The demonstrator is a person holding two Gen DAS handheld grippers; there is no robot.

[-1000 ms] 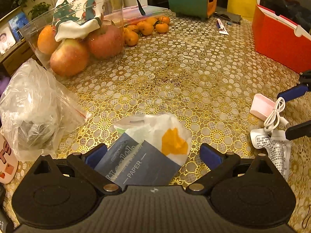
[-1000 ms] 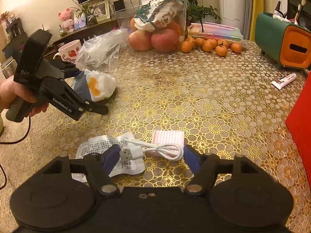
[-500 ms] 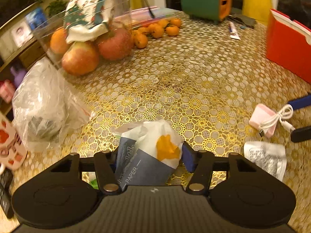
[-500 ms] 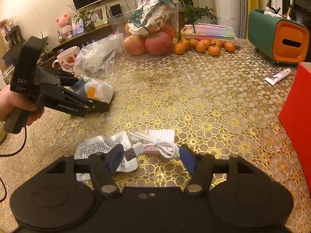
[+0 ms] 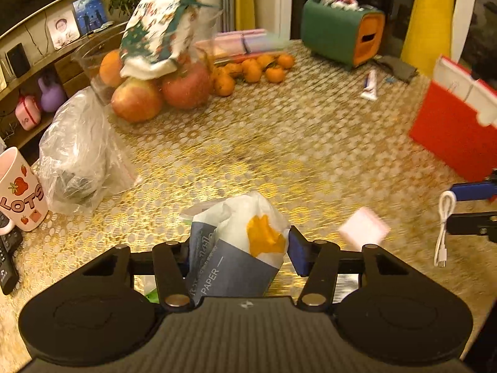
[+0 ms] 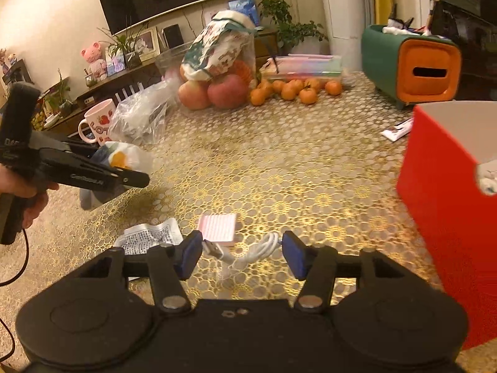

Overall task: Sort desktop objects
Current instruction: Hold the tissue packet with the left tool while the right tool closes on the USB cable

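My left gripper (image 5: pixel 239 248) is shut on a tissue pack (image 5: pixel 239 255), blue-grey with white and an orange patch, and holds it above the table; it also shows in the right wrist view (image 6: pixel 121 161). My right gripper (image 6: pixel 242 253) is shut on a white USB cable (image 6: pixel 248 253), lifted off the table; the cable hangs from its fingers in the left wrist view (image 5: pixel 444 227). A pink ribbed pad (image 6: pixel 217 228) and a printed sachet (image 6: pixel 152 237) lie on the gold tablecloth below.
A red open box (image 6: pixel 450 199) stands at the right. A fruit bowl (image 5: pixel 155 90), tangerines (image 5: pixel 251 71), a plastic bag (image 5: pixel 77 155), a mug (image 5: pixel 20 192), a green and orange holder (image 5: pixel 341 34) and a small tube (image 5: pixel 369 85) ring the table.
My left gripper closed on the tissue pack and lifted it. My right gripper closed on the cable and raised it off the pink pad, moving toward the red box.
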